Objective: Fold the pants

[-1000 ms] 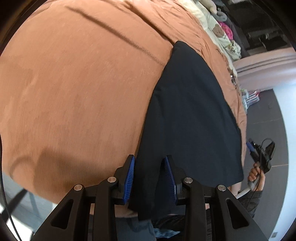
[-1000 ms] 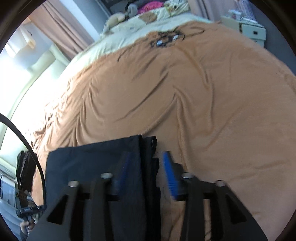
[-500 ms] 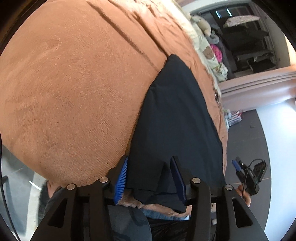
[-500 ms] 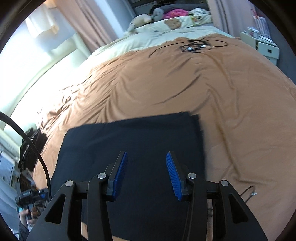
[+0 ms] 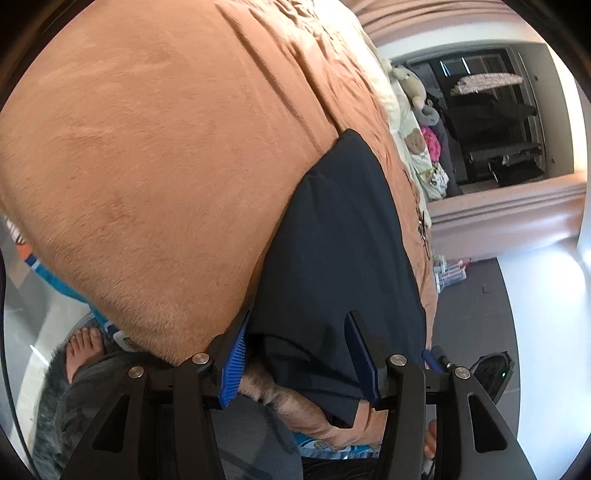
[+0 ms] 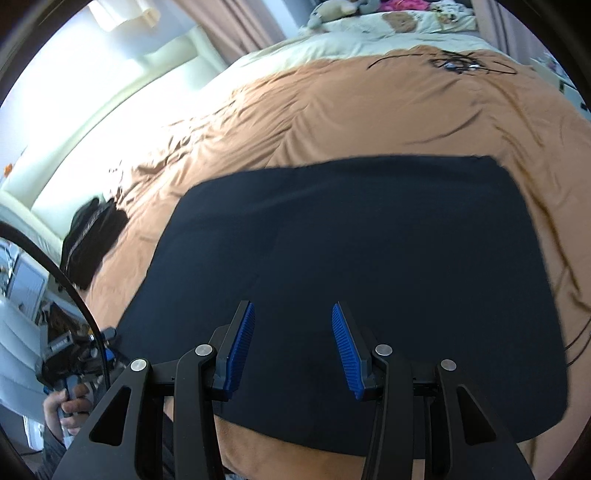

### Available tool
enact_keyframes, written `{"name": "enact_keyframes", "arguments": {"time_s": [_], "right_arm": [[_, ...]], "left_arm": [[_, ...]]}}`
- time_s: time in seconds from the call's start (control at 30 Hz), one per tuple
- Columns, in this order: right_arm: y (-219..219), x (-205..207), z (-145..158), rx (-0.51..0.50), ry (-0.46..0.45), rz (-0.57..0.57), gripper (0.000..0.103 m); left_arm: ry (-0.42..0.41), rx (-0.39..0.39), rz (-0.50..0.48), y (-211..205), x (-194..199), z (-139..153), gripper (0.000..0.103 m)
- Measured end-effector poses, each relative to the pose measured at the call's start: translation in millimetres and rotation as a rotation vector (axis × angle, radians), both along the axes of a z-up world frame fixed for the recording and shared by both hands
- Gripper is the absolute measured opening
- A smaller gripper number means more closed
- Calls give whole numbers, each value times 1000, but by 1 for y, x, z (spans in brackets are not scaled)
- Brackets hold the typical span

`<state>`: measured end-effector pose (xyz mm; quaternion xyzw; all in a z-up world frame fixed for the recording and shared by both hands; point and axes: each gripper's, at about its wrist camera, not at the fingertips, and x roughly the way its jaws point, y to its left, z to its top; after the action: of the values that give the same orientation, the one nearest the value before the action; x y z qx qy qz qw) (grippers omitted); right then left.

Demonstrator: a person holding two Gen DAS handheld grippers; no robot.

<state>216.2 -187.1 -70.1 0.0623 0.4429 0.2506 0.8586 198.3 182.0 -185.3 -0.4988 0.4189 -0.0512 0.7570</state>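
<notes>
The dark navy pants point(image 6: 369, 266) lie folded flat as a wide rectangle on the orange-brown blanket point(image 6: 332, 118), near the bed's front edge. My right gripper point(image 6: 291, 332) hovers open above their near half, with nothing between its blue pads. In the left wrist view the pants point(image 5: 340, 240) stretch away along the bed's edge. My left gripper point(image 5: 299, 354) straddles their near corner. Its jaws are opening and the cloth lies loose between the pads, not pressed. A hand holds the left gripper point(image 6: 74, 350) at the lower left of the right wrist view.
A black garment point(image 6: 92, 236) lies on the blanket's left side. Tangled cables point(image 6: 458, 62) lie at the far end, near stuffed toys and pillows point(image 6: 369, 14). A person's bare foot point(image 5: 83, 347) stands on the floor beside the bed. Bottles point(image 5: 450, 269) stand on the floor.
My left jaws have widened and let go of the pants' corner. My right gripper has drawn back from the pants' right edge and now hangs over their middle.
</notes>
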Motion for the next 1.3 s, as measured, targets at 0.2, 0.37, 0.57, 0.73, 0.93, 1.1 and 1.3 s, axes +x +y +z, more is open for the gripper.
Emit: {"name": "enact_keyframes", "arguments": {"time_s": [0.2, 0.37, 0.57, 0.73, 0.93, 1.1, 1.3], "right_arm": [[26, 6, -9, -23, 10, 63, 31], [48, 6, -24, -74, 30, 136, 19], [59, 4, -48, -193, 102, 159, 11], [55, 5, -36, -189, 121, 179, 10], [54, 32, -16, -189, 77, 128, 10], [66, 63, -18, -228, 95, 83, 10], [74, 93, -23, -256, 116, 45, 10]], "left_arm": [[26, -16, 24, 0, 1, -1, 53], [60, -51, 54, 6, 6, -5, 52], [90, -35, 57, 2, 4, -4, 18], [64, -9, 58, -1, 1, 2, 15], [55, -15, 75, -1, -1, -1, 15], [51, 3, 81, -2, -1, 2, 16], [50, 32, 83, -3, 1, 4, 19]]}}
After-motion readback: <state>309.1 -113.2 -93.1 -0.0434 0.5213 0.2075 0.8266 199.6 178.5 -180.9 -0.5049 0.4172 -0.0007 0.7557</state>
